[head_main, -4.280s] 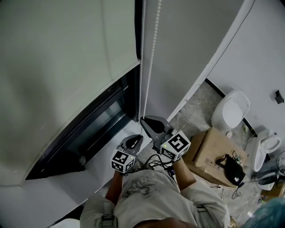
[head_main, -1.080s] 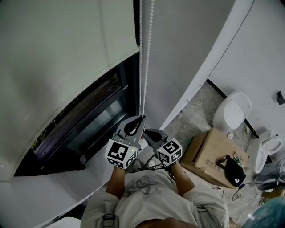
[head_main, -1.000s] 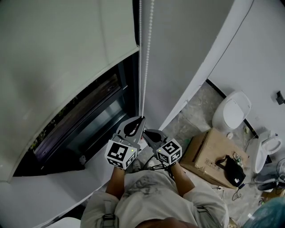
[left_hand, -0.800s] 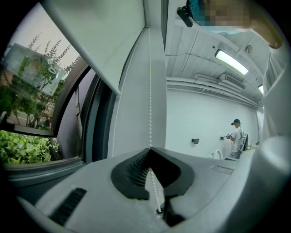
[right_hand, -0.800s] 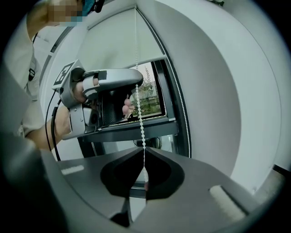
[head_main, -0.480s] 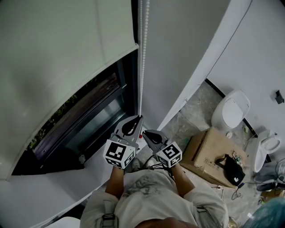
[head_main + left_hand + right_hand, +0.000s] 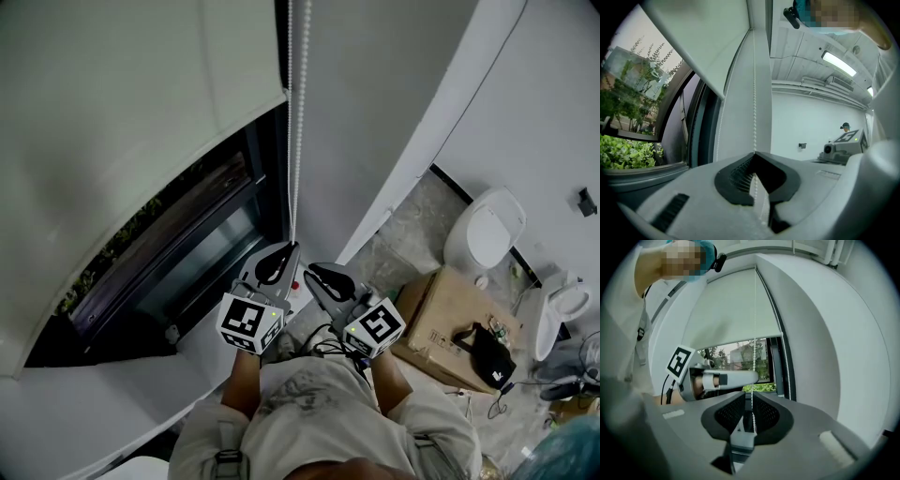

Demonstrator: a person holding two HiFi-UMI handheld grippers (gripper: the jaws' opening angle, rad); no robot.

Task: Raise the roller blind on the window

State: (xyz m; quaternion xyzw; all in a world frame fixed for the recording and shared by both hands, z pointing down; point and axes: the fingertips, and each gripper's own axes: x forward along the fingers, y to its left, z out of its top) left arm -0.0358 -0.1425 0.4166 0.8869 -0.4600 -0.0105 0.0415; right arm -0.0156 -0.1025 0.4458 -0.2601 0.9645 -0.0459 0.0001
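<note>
Right gripper view: the right gripper (image 7: 749, 397), its jaws just been opening, has the bead chain (image 7: 754, 310) loose between them. The left gripper (image 7: 754, 153) clamps that chain. The roller blind (image 7: 141, 94), left of the chain, is partly up. I'd reclamp right higher before left releases.

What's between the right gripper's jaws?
The bead chain hangs between the jaws of the right gripper, which have just been opening; the right gripper view shows it.

beige shirt (image 7: 314, 398) — grey left tongs (image 7: 293, 247), right tongs (image 7: 313, 272)
</note>
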